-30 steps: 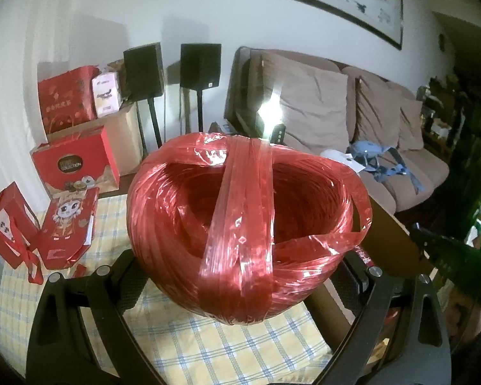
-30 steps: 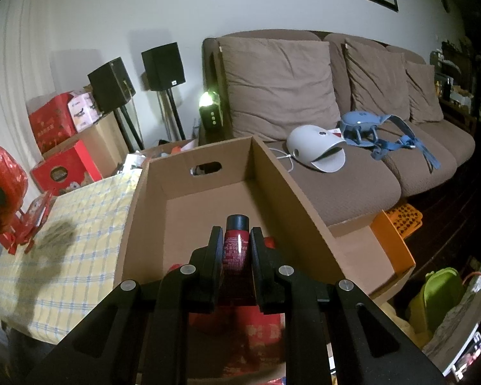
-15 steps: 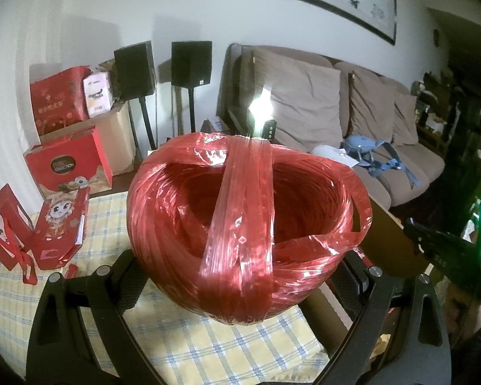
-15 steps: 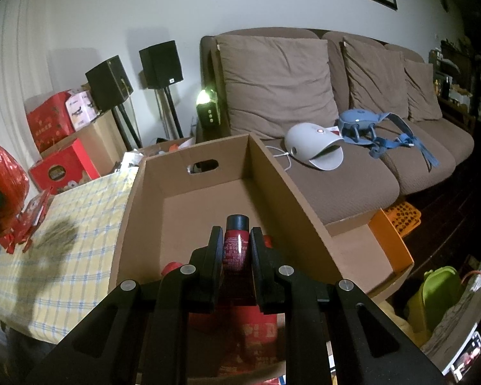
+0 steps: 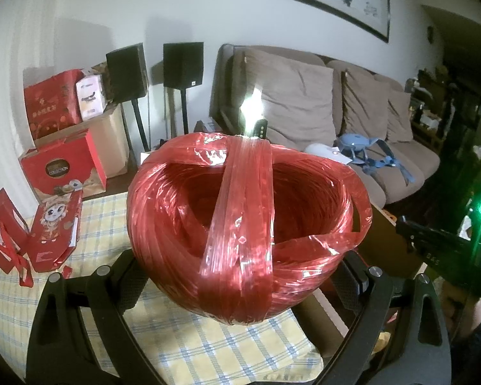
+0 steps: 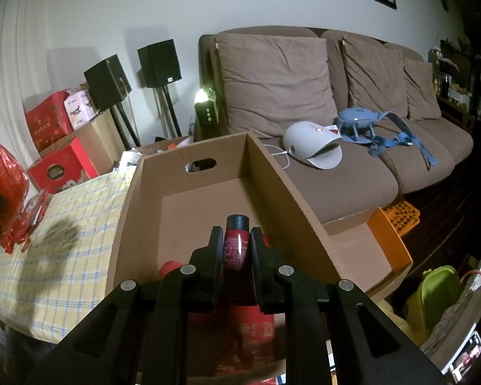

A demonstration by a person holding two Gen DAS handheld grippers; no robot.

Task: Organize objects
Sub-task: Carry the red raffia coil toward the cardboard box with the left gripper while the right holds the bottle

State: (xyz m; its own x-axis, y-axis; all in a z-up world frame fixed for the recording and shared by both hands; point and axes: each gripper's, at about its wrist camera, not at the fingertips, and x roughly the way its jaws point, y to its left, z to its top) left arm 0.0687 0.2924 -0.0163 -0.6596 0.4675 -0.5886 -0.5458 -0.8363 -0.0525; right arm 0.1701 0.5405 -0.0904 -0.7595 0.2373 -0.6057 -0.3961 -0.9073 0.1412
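Fingers of your right gripper [image 6: 236, 240] clamp a small red bottle [image 6: 237, 245] with a black cap, its label print too fine to read, held above the near end of the open cardboard box [image 6: 291, 189]; red items lie low inside. Your left gripper [image 5: 240, 276] squeezes a big red twine roll [image 5: 240, 224] over the checked tablecloth [image 5: 189, 346]. One red gift box [image 5: 61, 170] reads "COLLECTION".
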